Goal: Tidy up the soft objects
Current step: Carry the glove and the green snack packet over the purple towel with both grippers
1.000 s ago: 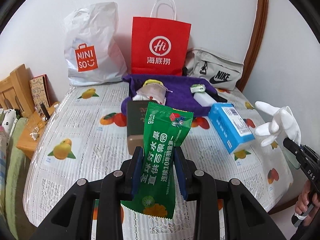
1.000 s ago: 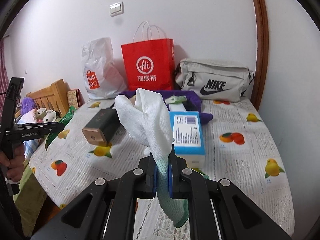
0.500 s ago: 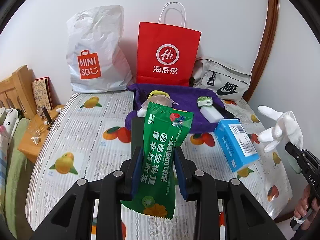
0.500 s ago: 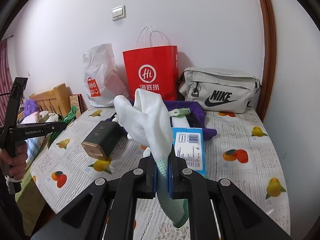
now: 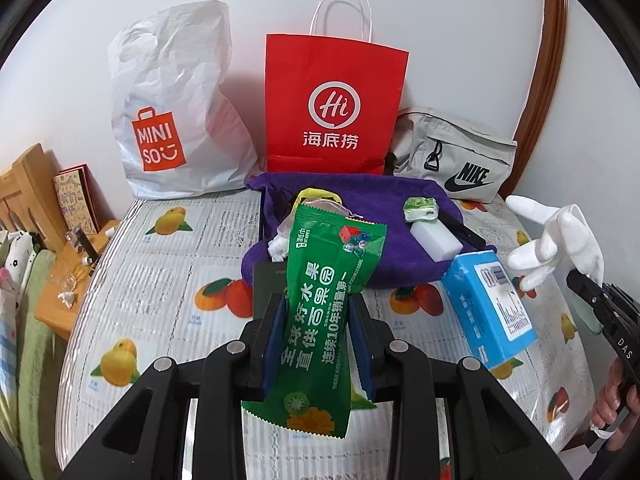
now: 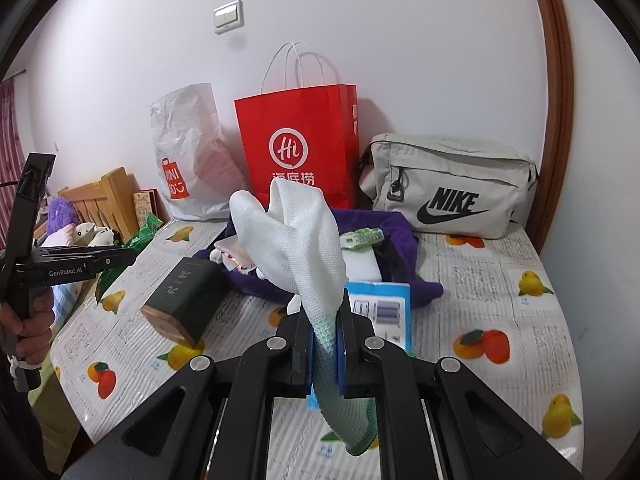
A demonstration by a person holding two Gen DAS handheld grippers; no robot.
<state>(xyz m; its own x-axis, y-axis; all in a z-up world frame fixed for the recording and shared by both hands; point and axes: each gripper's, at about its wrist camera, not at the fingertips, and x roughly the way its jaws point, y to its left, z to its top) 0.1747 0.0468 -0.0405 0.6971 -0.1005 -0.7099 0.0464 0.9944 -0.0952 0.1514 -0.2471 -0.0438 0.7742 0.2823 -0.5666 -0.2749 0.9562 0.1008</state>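
Observation:
My left gripper (image 5: pixel 318 322) is shut on a green snack packet (image 5: pixel 322 316), held upright above the near part of the table. My right gripper (image 6: pixel 325 322) is shut on a white knitted glove (image 6: pixel 298 240) by its green cuff, fingers pointing up. The glove (image 5: pixel 556 246) also shows at the right edge of the left wrist view, the packet (image 6: pixel 146 230) at the left of the right wrist view. A purple cloth (image 5: pixel 372 216) lies mid-table with a white block (image 5: pixel 434 238), a small green pack (image 5: pixel 420 209) and a plastic pouch (image 5: pixel 320 204) on it.
A white MINISO bag (image 5: pixel 176 108), a red paper bag (image 5: pixel 334 110) and a grey Nike bag (image 5: pixel 460 156) stand against the wall. A blue box (image 5: pixel 490 304) and a dark box (image 6: pixel 186 300) lie on the fruit-print tablecloth (image 5: pixel 160 280). A wooden headboard (image 5: pixel 24 188) stands left.
Both grippers have drawn back from the wall while keeping their loads. The bags and the cloth now sit a little lower and farther off in both views.

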